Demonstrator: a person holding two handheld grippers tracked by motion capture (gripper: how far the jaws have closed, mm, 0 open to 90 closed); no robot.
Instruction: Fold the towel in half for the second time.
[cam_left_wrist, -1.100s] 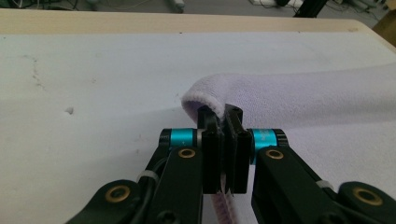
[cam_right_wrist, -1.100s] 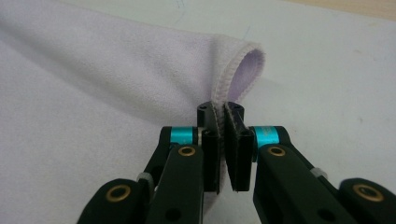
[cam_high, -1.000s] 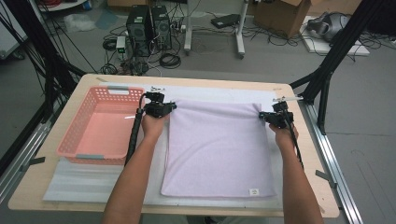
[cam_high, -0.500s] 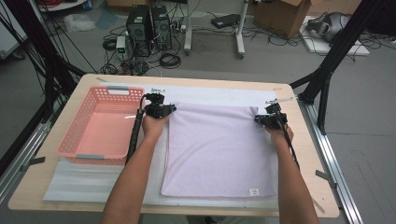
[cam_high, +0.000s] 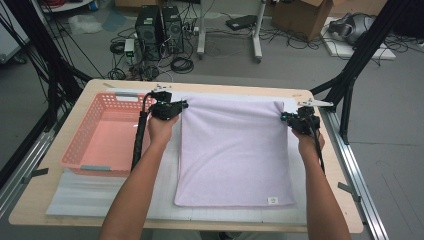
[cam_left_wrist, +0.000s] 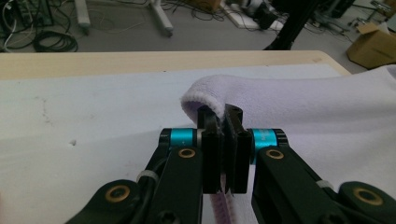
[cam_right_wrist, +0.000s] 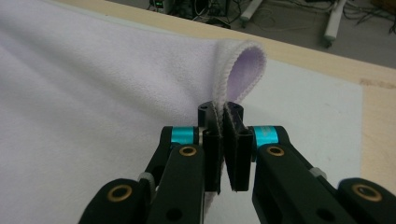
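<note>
Lilac terry cloth covers the middle of the table (cam_high: 60, 200): a towel (cam_high: 232, 150) lies flat on a white mat (cam_high: 100, 192), its label corner down at 5 o'clock near the person's edge. Both far corners are pinched. The left gripper (cam_high: 181, 105) holds the corner at 11 o'clock, and the right gripper (cam_high: 285, 117) holds the one at 1 o'clock.

From the left gripper view, the jaws stand nearly together with the towel's hemmed edge (cam_left_wrist: 219, 205) sandwiched between them, the corner bulging up in a soft hump just beyond the tips. The right gripper view shows the same thing mirrored: jaws closed to a thin slit on the hem (cam_right_wrist: 219, 121), the corner curling over in a loop past the tips. Each grip sits right at the corner rather than along an edge, which I judge is deliberate, since holding the two ends of one side keeps that side straight when it is lifted.

Forearms run in from 6 o'clock along either flank of the towel, so the cloth between them stays free to travel. My reading is that this is the start of a fold, with the far edge to be carried towards the near one.

A pink basket (cam_high: 80, 145) sits at 9 o'clock, just beside the towel's left side and empty, probably waiting to receive the folded cloth.
</note>
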